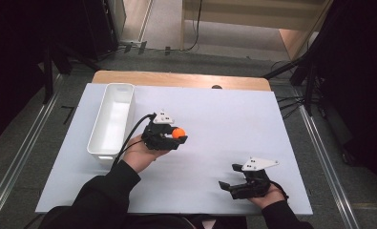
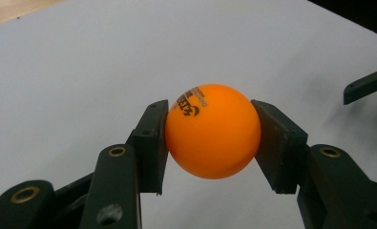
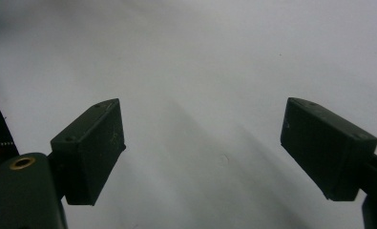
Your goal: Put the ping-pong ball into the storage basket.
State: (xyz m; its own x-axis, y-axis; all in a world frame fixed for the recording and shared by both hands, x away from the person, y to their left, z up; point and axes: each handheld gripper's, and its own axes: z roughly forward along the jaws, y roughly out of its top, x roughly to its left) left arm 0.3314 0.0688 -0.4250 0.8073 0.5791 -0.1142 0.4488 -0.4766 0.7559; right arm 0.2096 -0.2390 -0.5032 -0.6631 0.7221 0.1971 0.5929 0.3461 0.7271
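My left gripper (image 1: 172, 138) and right gripper (image 1: 230, 177) are black, each topped with a grey three-cornered plate; brass-ringed screw holes dot the links behind their flat rectangular pads (image 3: 93, 148). A black cable (image 1: 131, 136) trails toward six o'clock, over my black sleeves (image 1: 100, 198).

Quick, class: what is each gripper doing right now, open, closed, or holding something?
Left gripper: closed on the orange ball.
Right gripper: open, nothing between its jaws, over the white table.

A white sheet (image 1: 224, 124) covers the wooden table (image 1: 176, 78) — grey carpet (image 1: 52, 124) around it
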